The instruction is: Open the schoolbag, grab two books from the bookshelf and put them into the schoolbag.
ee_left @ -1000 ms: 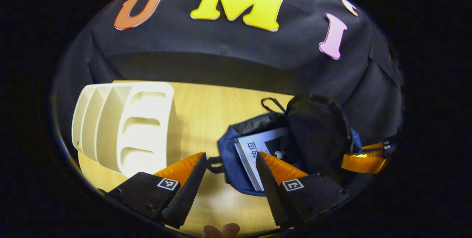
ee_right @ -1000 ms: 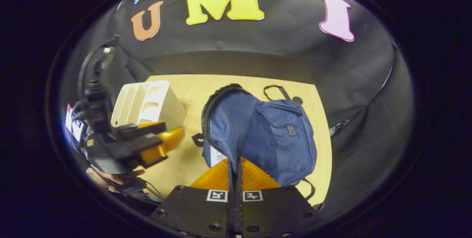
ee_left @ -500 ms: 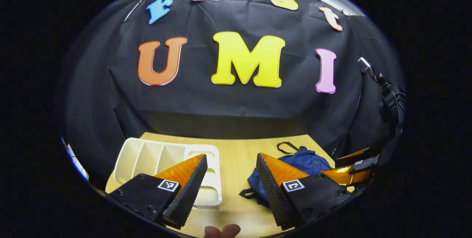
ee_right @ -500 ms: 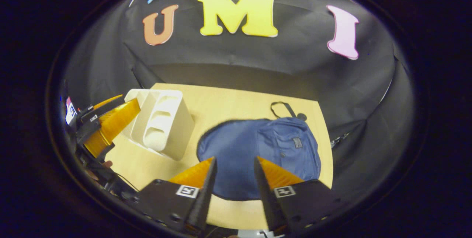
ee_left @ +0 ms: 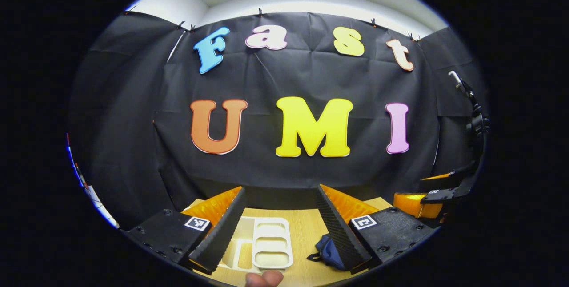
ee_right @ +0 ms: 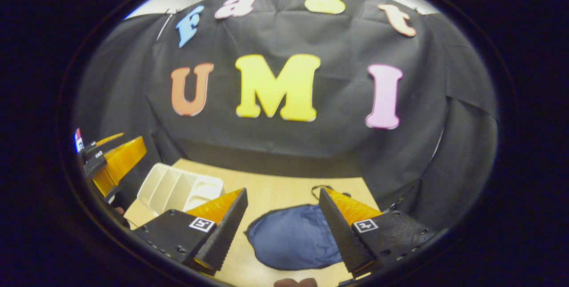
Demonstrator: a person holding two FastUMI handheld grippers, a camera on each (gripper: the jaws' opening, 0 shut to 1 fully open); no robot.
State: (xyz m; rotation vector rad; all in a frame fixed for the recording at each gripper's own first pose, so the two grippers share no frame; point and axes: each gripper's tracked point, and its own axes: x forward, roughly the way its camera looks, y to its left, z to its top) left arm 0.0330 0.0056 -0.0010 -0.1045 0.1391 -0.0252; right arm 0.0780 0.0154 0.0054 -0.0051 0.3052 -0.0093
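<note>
The blue schoolbag [ee_right: 293, 240] lies flat on the wooden table [ee_right: 271, 185], its flap down; nothing of its inside shows. A corner of the schoolbag [ee_left: 328, 251] peeks out beside my left finger. The white bookshelf [ee_left: 266, 245] stands to its left, and its slots look empty; in the right gripper view the bookshelf [ee_right: 178, 187] sits at the table's left end. My left gripper [ee_left: 280, 189] is open, held high above the table with nothing between its fingers. My right gripper [ee_right: 283, 190] is also open and empty, above the bag.
The right gripper [ee_left: 426, 198] appears at the right edge of the left gripper view. The left gripper [ee_right: 115, 162] appears at the left edge of the right gripper view. A person's fingertip [ee_left: 263, 278] sits at the bottom edge. Black cloth walls close in behind the table.
My right gripper opened and let go of the bag's flap, which dropped over the books inside. Both grippers rose and tilted up away from the table.
</note>
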